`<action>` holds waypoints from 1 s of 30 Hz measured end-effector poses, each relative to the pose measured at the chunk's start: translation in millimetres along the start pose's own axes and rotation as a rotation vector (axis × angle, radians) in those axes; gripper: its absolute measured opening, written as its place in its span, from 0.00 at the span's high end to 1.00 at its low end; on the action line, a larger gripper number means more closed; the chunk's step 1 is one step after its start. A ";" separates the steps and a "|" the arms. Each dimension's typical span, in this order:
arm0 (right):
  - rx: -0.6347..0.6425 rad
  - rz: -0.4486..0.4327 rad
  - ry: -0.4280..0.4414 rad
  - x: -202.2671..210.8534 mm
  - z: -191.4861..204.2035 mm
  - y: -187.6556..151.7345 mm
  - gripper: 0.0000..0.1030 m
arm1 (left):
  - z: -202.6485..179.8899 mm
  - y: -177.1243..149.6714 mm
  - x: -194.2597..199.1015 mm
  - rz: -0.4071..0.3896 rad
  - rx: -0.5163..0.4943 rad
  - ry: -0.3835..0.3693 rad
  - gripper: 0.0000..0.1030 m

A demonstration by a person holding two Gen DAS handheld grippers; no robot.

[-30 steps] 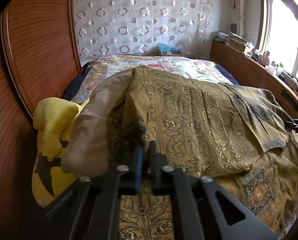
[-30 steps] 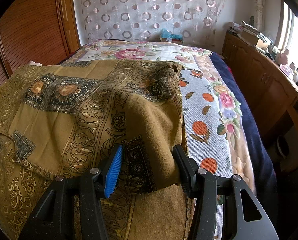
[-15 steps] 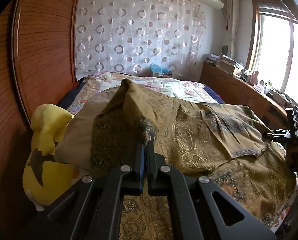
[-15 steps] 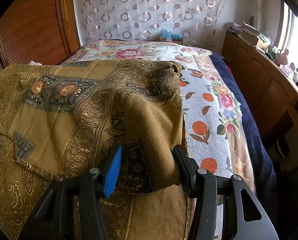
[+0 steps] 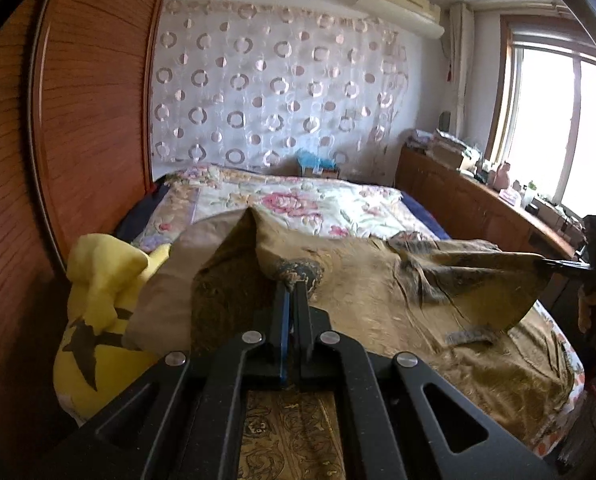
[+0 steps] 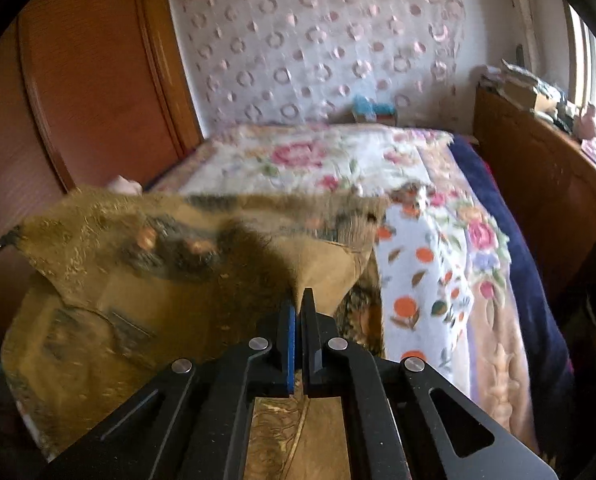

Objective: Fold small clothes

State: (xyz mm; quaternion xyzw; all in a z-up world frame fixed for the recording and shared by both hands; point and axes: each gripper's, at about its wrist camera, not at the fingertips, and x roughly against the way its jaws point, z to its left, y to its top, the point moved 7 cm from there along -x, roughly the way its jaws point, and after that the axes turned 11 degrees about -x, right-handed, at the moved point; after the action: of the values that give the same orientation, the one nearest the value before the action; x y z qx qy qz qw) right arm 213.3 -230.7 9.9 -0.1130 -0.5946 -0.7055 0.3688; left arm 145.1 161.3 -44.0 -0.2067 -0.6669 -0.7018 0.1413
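Left hand-held gripper (image 5: 292, 292): jaws pressed together on a bunched corner of the brown patterned garment (image 5: 377, 292), raised off the bed (image 5: 298, 204). Right hand-held gripper (image 6: 298, 304): jaws likewise pinched tight on another edge of the same garment (image 6: 170, 256), cloth rising to a peak at the tips. Garment hangs stretched between the two, its lower part draped over more brown patterned cloth on the bed (fabric blurred in the right wrist view). Floral bedspread (image 6: 309, 160) lies beyond it. Yellow plush toy (image 5: 98, 292) sits at the garment's left, beside a tan pillow (image 5: 166, 280). Wooden cabinet (image 6: 537, 184) runs along the bed's right side; circle-patterned curtain (image 5: 274, 92) behind.
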 end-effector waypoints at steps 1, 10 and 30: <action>-0.002 -0.009 0.012 9.5 0.3 2.3 0.99 | 2.3 0.5 5.3 -0.007 0.003 -0.003 0.98; -0.011 -0.010 0.047 61.2 -17.6 -35.6 0.99 | 3.0 -42.5 43.9 0.032 -0.032 0.019 0.98; 0.011 -0.007 0.059 119.1 -12.7 -71.0 0.99 | 7.5 -54.9 90.2 0.039 -0.014 0.042 0.98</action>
State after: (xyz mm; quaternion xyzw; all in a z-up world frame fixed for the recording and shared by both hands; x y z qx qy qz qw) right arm 86.7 -286.9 24.1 -0.0883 -0.5877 -0.7064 0.3843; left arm 40.9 179.6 -48.8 -0.2056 -0.6548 -0.7078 0.1675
